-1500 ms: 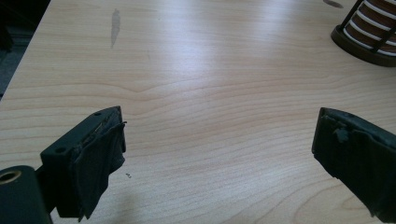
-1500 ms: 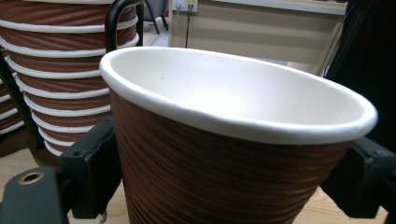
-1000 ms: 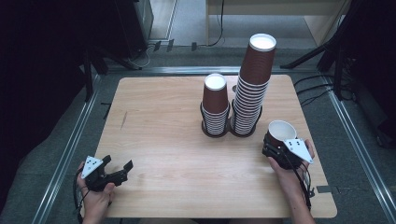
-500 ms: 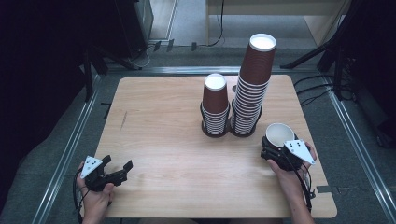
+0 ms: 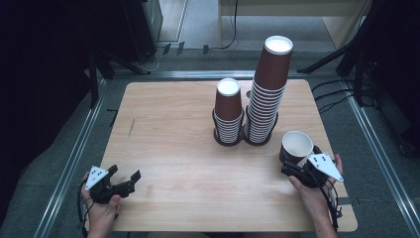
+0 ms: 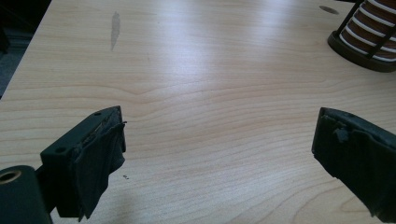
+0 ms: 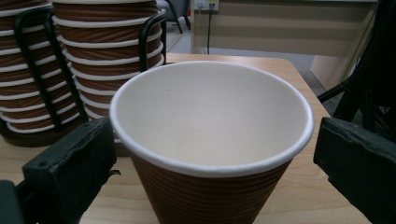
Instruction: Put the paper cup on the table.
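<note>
Cup is what we have in hand: one brown paper cup, upright, white inside, standing on the tabletop near its right edge, just in front of the taller stack of cups. Our right tongs sit spread around its lower wall, one jaw on each side; we cannot tell whether they touch it. A shorter stack stands just left of the tall one. Our left tongs rest spread wide over bare wood at the near left corner.
</note>
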`<state>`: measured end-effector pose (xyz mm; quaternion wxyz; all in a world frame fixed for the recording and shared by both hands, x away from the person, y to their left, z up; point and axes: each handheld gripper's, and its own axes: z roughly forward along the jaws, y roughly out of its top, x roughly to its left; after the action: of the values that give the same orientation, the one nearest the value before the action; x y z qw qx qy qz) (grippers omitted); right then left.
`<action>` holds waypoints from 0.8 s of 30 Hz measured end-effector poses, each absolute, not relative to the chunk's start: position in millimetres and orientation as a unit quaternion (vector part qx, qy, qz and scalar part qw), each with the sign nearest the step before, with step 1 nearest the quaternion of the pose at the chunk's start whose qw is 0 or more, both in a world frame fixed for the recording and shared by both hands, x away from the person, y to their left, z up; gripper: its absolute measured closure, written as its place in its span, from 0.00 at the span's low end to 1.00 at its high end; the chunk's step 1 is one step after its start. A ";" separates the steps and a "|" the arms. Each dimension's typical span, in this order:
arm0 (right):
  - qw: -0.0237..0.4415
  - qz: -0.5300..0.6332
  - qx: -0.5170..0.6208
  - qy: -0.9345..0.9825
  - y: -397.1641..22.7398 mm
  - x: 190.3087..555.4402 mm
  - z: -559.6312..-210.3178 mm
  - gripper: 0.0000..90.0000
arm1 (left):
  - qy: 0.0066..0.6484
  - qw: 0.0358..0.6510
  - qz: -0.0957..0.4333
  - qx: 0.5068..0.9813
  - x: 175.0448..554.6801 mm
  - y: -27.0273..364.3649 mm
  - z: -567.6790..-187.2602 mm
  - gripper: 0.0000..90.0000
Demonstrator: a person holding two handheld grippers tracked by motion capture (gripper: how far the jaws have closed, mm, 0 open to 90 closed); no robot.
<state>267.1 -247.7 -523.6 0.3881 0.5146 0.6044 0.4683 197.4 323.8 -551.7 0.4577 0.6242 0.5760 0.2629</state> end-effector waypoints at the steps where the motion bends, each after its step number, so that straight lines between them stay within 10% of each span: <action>1: 0.388 0.469 0.513 0.606 -247.7 265.4 -523.0 0.00 | 0.576 0.458 0.263 0.624 197.4 323.8 -551.7 0.04; 24: 0.381 0.463 0.521 0.607 -281.8 239.4 -529.0 0.00 | 0.575 0.459 0.264 0.624 196.7 323.1 -551.8 0.04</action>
<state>239.4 -281.8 -529.0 0.3808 0.5214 0.6072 0.4630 196.7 323.1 -551.8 0.4588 0.6240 0.5746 0.2643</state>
